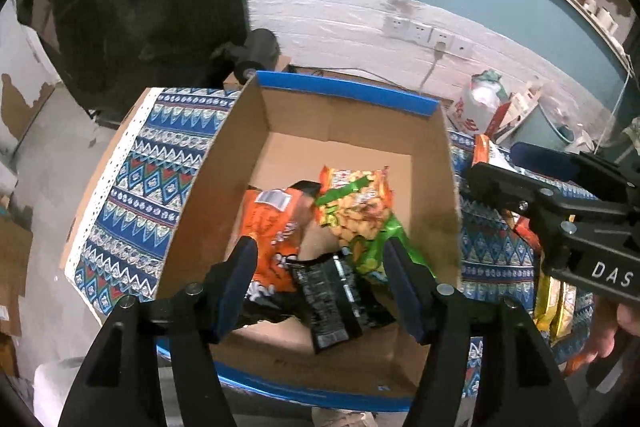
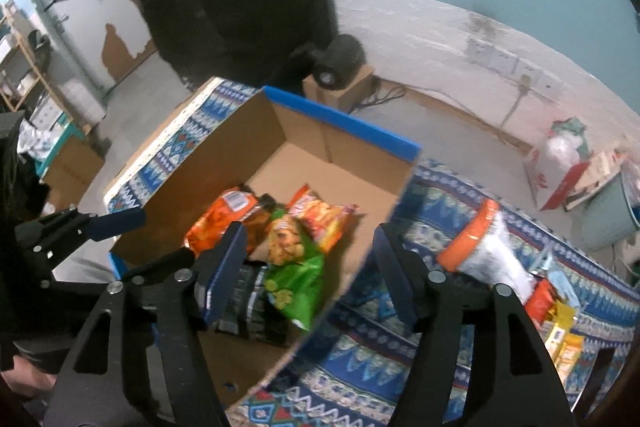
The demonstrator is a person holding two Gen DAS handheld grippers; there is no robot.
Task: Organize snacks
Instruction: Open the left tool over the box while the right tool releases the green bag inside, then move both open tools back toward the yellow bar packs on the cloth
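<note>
Both my left gripper [image 1: 320, 291] and right gripper [image 2: 308, 275] gape empty above the brown cardboard box [image 1: 216, 163], where three snack bags [image 1: 352, 211] lie. Next I fetch the orange-and-white packet [image 2: 484, 251] from the patterned cloth [image 2: 440, 211].

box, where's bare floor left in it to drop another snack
The far half of the box floor is bare, between the blue-edged back wall and the green bag and orange bag. A smaller bare strip runs along the near wall, below the black packet. The middle is crowded: all three packs overlap there.
</note>
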